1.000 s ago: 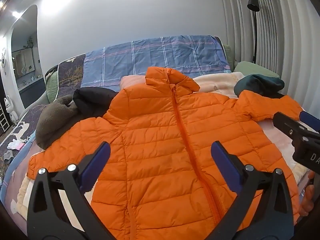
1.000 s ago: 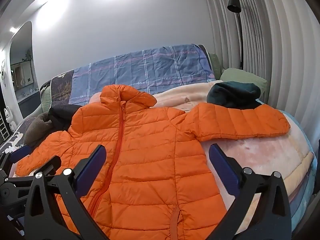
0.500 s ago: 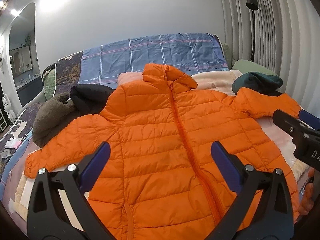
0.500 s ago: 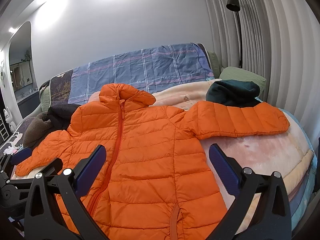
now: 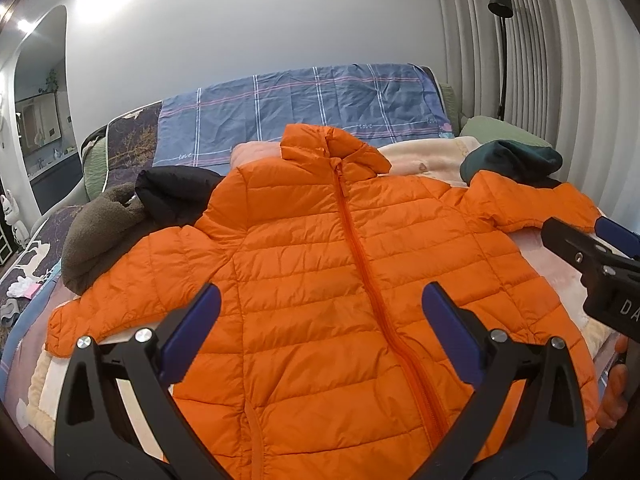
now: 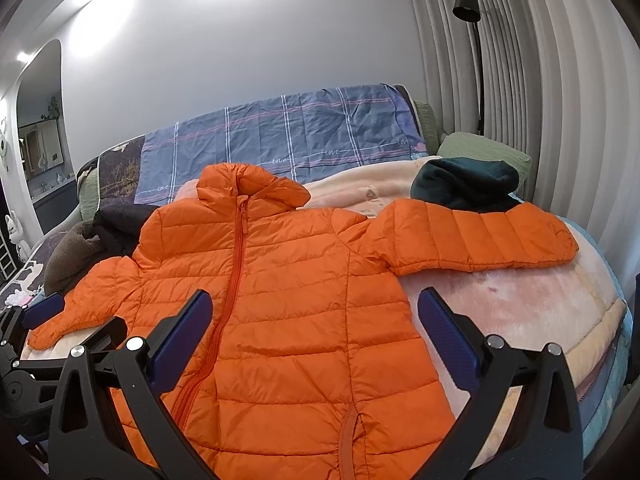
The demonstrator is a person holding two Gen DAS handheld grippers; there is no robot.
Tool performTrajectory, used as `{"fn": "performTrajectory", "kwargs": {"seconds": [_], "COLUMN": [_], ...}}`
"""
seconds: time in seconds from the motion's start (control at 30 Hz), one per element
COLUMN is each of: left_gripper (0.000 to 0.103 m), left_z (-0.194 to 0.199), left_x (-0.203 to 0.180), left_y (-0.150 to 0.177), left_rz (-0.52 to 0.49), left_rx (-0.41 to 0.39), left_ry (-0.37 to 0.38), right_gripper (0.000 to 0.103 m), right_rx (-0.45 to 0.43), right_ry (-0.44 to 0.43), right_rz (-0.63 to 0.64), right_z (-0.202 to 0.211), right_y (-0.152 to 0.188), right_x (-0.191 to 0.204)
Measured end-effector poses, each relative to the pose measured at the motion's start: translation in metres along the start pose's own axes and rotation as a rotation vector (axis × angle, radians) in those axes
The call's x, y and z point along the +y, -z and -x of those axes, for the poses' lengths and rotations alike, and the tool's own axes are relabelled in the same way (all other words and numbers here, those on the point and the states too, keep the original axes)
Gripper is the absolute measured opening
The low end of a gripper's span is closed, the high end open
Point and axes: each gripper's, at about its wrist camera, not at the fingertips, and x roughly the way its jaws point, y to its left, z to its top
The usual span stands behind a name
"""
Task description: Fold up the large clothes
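- My left gripper hangs with its jaws spread wide and empty above the lower front of the orange puffer jacket; nothing lies between the pads.
- My right gripper is likewise released, jaws apart, holding nothing, above the same hem area but nearer the jacket's right flank.
- The jacket lies straight ahead of and below both sets of jaws, face up on the bed blanket, zipped shut, collar at the far end and hem at the near end, so its long axis runs away from me along my fingers.
- The left sleeve slants out and back toward me beyond my left jaw; my left gripper is the nearer one to it.
- The right sleeve stretches sideways, ahead of and beyond my right jaw, its cuff just beside a dark green garment; my right gripper is closer to it.
- I judge that the sleeves need folding inward first, each by its own side's gripper.
- The shell looks puffy, quilted and slick, likely to spring back.
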Motion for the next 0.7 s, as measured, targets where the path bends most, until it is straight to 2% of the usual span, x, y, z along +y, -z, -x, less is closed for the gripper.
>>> {"fn": "performTrajectory", "kwargs": {"seconds": [0.7], "left_gripper": [0.101], "left_z": [0.0021], "left_x": [-0.0012], "left_y": [-0.0003], "left_rz": [-0.011], "left_rx": [-0.002], "left_ry": [-0.001], "right_gripper": [0.102], "right_rx": [0.0], "right_ry": [-0.001], "right_rz": [0.0], "right_z": [0.0003], "right_y": [0.0004], "right_x": [0.0013]}}
